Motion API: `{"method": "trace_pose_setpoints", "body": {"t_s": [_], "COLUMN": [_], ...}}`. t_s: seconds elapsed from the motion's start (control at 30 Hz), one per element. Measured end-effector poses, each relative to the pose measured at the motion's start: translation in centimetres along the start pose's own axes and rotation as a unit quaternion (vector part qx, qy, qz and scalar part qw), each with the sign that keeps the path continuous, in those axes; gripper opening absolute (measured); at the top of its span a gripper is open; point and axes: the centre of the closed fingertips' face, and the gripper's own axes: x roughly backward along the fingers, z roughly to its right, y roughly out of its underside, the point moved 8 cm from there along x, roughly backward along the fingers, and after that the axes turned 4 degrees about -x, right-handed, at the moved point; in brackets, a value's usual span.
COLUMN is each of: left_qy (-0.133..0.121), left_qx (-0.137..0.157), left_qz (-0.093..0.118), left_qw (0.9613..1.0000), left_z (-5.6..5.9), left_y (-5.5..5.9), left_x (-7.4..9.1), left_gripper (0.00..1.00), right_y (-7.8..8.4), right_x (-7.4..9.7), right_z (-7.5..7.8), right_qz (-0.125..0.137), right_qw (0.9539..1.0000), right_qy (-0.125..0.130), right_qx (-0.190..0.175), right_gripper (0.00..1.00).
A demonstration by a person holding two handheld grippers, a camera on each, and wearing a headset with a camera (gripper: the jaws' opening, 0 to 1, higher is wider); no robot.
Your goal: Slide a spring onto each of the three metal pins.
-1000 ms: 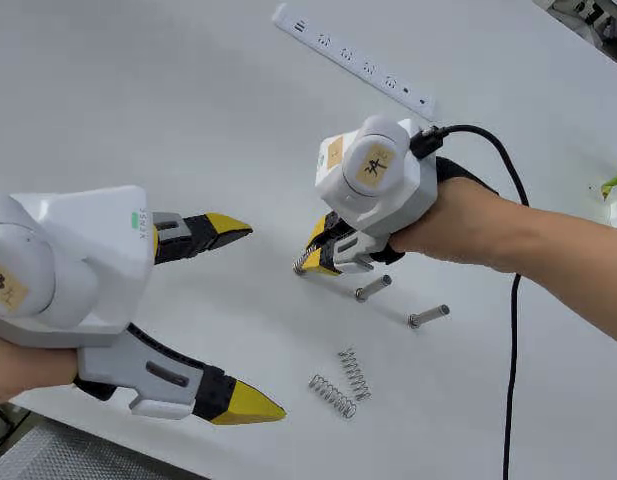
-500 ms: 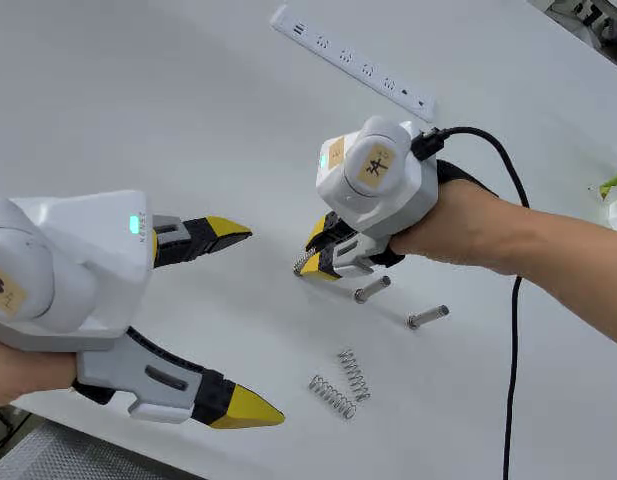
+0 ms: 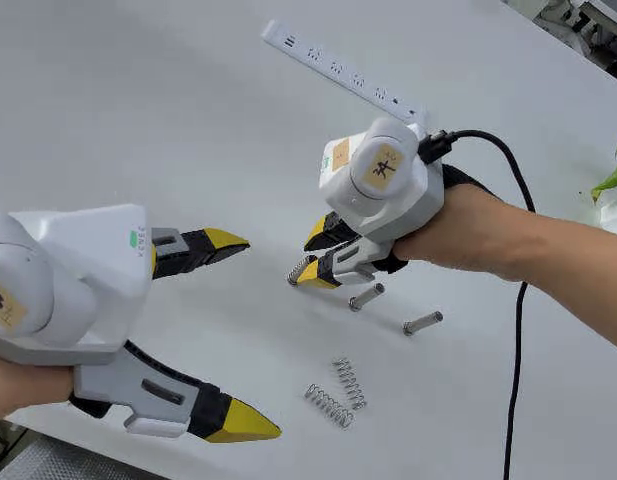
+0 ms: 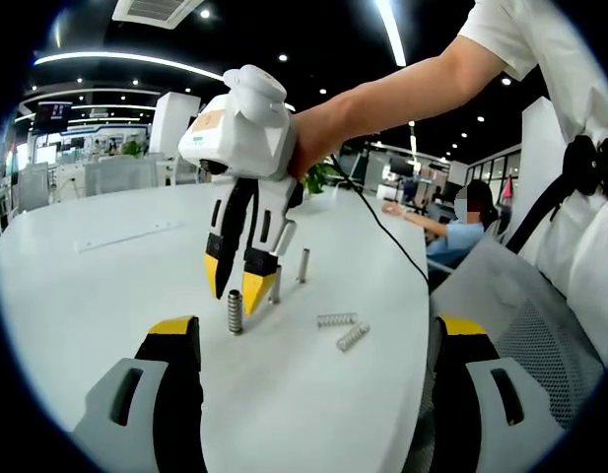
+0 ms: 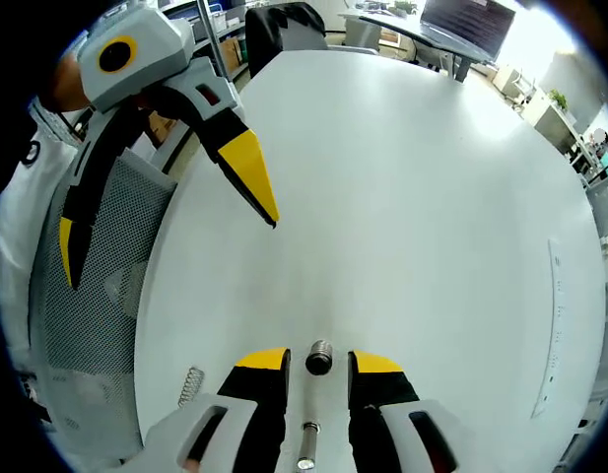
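the right gripper (image 3: 306,266) points down at the white table (image 3: 138,120) with its jaws a little apart, straddling the top of the sprung pin (image 4: 234,313). in the right gripper view a sliver of table shows on either side of the coil's round end. so i judge the jaws are guiding the coil or letting it go, not clamping it. a narrow gap suits that, since it keeps the coil centred over the pin. the left gripper (image 3: 236,335) hangs off to the side above the near part of the table, jaws spread wide and holding nothing. held there it leaves the other gripper room to work.

in the left gripper view the sprung pin stands upright on the table, a short grey post wrapped in close steel coils from foot to top. a bare pin (image 3: 367,296) stands just beside the right gripper's tips, and a second bare pin (image 3: 422,322) stands a little beyond it, both smooth and silvery. nearer the person a loose spring (image 3: 349,383) and the other loose spring (image 3: 329,403) lie flat, close together at one end. i cannot tell whether they touch.

by this layout one pin of three looks dressed and two remain. the springs are thin and light, so a hard pinch could make one squirm or skip away.
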Motion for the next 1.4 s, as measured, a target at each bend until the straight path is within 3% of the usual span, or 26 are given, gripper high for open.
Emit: {"method": "trace_pose_setpoints", "body": {"t_s": [0.43,0.83,1.1,1.4], "left_qy": [0.008,0.011,0.012,0.018], "left_qx": [-0.008,-0.021,-0.03,-0.042], "left_qz": [-0.014,-0.035,-0.048,-0.069], "left_qw": [0.9998,0.9991,0.9984,0.9966], "left_z": [0.1,-0.2,-0.7,-1.0], "left_y": [-0.1,-0.3,-0.7,-1.1], "left_x": [0.0,0.2,0.5,0.9], "left_gripper": [0.98,0.99,0.99,0.99], "right_y": [0.3,1.7,3.5,6.9], "right_x": [2.3,4.8,6.7,8.6], "right_z": [-0.6,-1.5,-2.5,-4.3], "right_qz": [0.031,0.071,0.109,0.147], "right_qw": [0.9993,0.9961,0.99,0.9792], "right_qy": [0.018,0.039,0.06,0.088], "right_qx": [-0.015,-0.037,-0.067,-0.109], "right_gripper": [0.3,0.39,0.45,0.51]}}
